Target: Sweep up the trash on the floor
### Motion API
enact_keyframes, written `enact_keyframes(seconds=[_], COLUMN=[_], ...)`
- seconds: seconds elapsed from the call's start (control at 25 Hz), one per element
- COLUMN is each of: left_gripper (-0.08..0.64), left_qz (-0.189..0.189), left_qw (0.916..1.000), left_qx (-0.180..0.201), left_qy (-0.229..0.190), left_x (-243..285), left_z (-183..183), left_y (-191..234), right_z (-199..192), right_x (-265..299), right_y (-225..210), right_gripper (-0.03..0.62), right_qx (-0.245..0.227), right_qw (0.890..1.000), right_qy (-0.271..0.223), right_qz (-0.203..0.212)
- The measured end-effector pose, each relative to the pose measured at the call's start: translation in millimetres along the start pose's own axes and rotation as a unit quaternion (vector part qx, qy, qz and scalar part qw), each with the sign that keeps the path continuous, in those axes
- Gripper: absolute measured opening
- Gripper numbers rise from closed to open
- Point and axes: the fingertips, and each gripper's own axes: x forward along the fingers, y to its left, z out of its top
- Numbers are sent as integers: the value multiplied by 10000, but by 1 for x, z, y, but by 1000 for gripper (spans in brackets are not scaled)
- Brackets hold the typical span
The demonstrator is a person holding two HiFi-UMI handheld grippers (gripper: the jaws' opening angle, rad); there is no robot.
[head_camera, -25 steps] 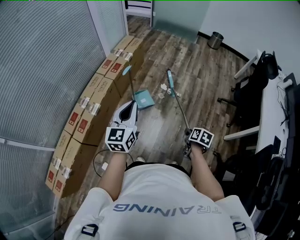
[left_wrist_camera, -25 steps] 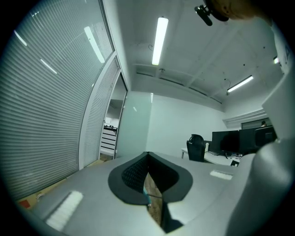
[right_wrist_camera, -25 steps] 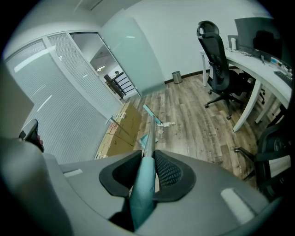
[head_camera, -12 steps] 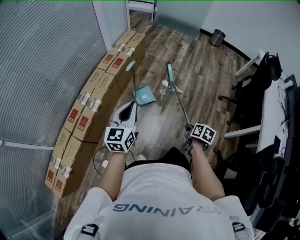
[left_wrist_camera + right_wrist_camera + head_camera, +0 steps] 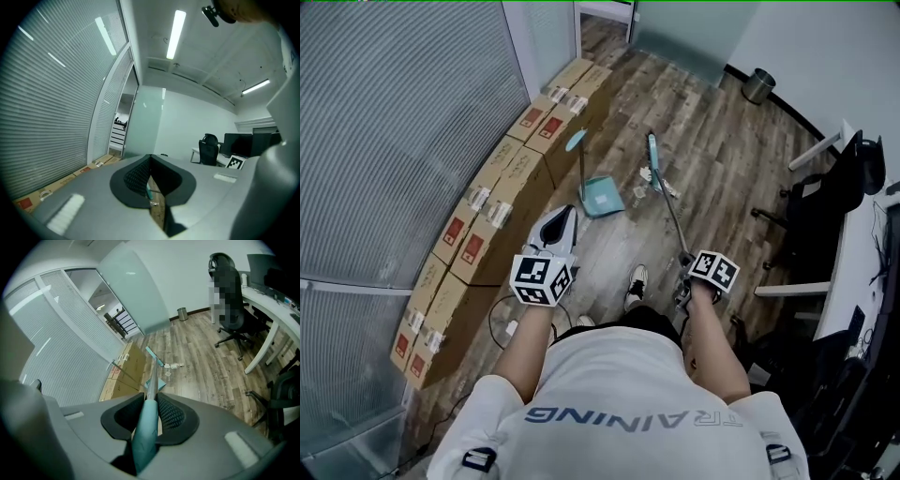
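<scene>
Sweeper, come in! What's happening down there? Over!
Left gripper shut, empty. Right gripper shut on broom. Trash on floor by broom head, dustpan just left. Boxes aside, not blocking.

Open room lies over the wooden floor (image 5: 722, 159) ahead and to the right, as far as the waste bin (image 5: 758, 85) by the far wall. On the left a row of cardboard boxes (image 5: 487, 211) lines the blinded glass wall (image 5: 394, 141) and closes that side. The dustpan (image 5: 602, 195) stands near the boxes, its upright handle ahead of the left tool (image 5: 560, 220) (jaws together), leaving a narrow lane. The broom (image 5: 654, 157) slants across the middle from the right tool (image 5: 684, 262), which is clamped on its handle. Trash scraps (image 5: 649, 185) lie between dustpan and broom head. An office chair (image 5: 825, 202) and the white bench (image 5: 269, 302) bar the right. A cable (image 5: 499, 323) loops on the floor beside the boxes.
</scene>
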Motion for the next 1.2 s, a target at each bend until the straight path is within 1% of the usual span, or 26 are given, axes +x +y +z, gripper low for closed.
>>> enact_keyframes(seconds=[0.12, 0.4, 0.56, 0.72, 0.84, 1.0, 1.2], left_gripper=[3, 3, 3, 3, 3, 3, 3], left_qz=[58, 194, 404, 651, 789, 888, 884], left_qw=[9999, 9996, 9989, 9974, 9960, 9943, 9941], left_qx=[92, 213, 220, 243, 244, 123, 73], left_qy=[-6, 16, 66, 191, 350, 578, 630], left_x=[33, 116, 152, 180, 195, 214, 240], left_z=[12, 34, 40, 35, 22, 9, 10], left_y=[5, -3, -3, -3, -4, 1, 15], right_z=[25, 98, 139, 171, 187, 197, 201], right_x=[19, 60, 83, 107, 122, 139, 155], right_y=[4, -2, -3, -10, -19, -31, -35], right_gripper=[107, 107, 107, 107, 107, 107, 107], right_qx=[14, 6, -68, -135, -169, -95, -8], right_qw=[10000, 9996, 9990, 9981, 9970, 9960, 9950], right_qy=[66, 221, 335, 473, 624, 802, 969], right_qz=[72, 187, 297, 383, 420, 392, 233])
